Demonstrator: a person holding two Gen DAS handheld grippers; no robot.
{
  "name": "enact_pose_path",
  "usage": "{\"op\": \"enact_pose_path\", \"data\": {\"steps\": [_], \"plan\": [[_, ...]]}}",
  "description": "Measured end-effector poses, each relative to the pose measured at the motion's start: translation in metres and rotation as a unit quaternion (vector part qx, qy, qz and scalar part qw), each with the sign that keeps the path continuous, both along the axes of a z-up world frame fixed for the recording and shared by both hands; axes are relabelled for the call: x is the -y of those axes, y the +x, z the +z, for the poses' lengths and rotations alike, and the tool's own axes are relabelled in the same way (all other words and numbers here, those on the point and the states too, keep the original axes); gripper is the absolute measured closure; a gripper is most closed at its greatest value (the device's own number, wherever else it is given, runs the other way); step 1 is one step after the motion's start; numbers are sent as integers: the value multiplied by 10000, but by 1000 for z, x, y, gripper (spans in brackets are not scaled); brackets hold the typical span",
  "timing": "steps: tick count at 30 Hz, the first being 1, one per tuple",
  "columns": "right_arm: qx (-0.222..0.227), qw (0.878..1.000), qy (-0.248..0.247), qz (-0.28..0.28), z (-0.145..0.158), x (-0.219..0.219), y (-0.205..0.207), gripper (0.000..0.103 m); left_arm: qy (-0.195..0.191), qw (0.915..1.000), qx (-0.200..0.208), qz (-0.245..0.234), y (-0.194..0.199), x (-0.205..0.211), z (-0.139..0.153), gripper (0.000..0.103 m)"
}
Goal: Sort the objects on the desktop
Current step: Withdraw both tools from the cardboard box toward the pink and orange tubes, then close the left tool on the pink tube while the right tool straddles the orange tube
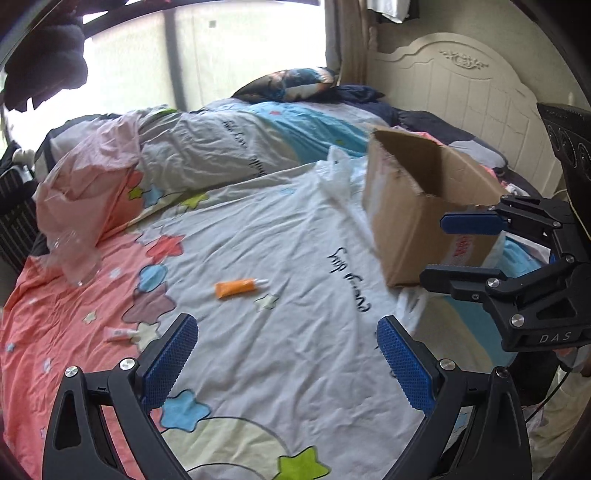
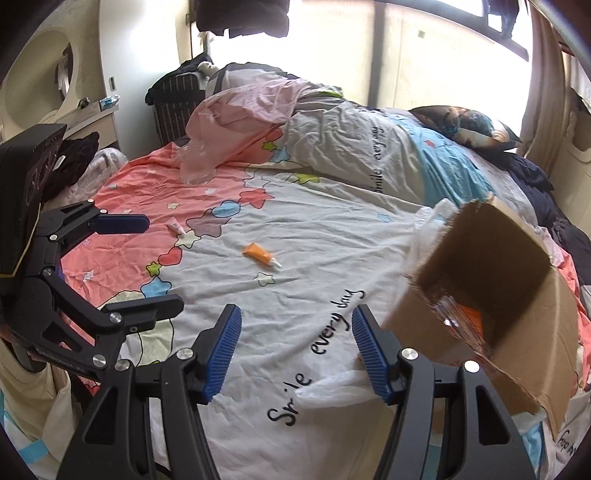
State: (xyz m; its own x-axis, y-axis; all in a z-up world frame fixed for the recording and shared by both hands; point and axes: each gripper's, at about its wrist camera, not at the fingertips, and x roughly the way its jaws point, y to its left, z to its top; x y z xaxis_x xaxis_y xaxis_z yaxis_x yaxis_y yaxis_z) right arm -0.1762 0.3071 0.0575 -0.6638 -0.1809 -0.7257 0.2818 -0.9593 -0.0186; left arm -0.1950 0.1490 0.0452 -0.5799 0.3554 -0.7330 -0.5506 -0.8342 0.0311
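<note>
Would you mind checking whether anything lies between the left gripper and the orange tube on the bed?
Nothing visible does. The left gripper is open and empty, and only bare duvet separates it from the orange tube.

Bedroom, daylight-lit. A bed (image 1: 280,229) fills most of both views, covered w/ a white-and-pink quilt (image 2: 295,229) printed w/ stars and script lettering. A cream headboard (image 1: 461,85) w/ carved trim stands against a pale wall (image 1: 399,33). A big window (image 2: 332,48) behind the bed is blown out bright (dark frame bars cross it), w/ a beige curtain (image 1: 351,40) beside it. A dark patterned pillow (image 1: 291,83) lies nr the window. A dark striped basket (image 2: 177,107) stands at the bed's far corner, next to a pale cabinet (image 2: 92,118).
</note>
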Motion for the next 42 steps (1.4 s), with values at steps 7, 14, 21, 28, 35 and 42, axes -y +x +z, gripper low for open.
{"op": "enact_pose_path", "data": {"steps": [7, 14, 21, 28, 35, 42], "plan": [[106, 9994, 103, 316, -14, 36, -23, 44, -60, 9991, 159, 376, -16, 43, -15, 3], [189, 9976, 274, 610, -29, 68, -46, 44, -117, 9970, 348, 674, -34, 77, -34, 3], [257, 9951, 530, 794, -45, 94, -65, 44, -123, 9947, 515, 878, -52, 101, -49, 3], [552, 9920, 438, 1048, -62, 104, -90, 44, -39, 9883, 843, 1270, -83, 119, -68, 3], [735, 9899, 456, 1125, -80, 107, -114, 44, 45, 9787, 1186, 1677, -115, 136, -88, 3], [929, 9830, 729, 1408, -102, 118, -136, 44, 30, 9704, 1413, 1959, -139, 144, -102, 3]]}}
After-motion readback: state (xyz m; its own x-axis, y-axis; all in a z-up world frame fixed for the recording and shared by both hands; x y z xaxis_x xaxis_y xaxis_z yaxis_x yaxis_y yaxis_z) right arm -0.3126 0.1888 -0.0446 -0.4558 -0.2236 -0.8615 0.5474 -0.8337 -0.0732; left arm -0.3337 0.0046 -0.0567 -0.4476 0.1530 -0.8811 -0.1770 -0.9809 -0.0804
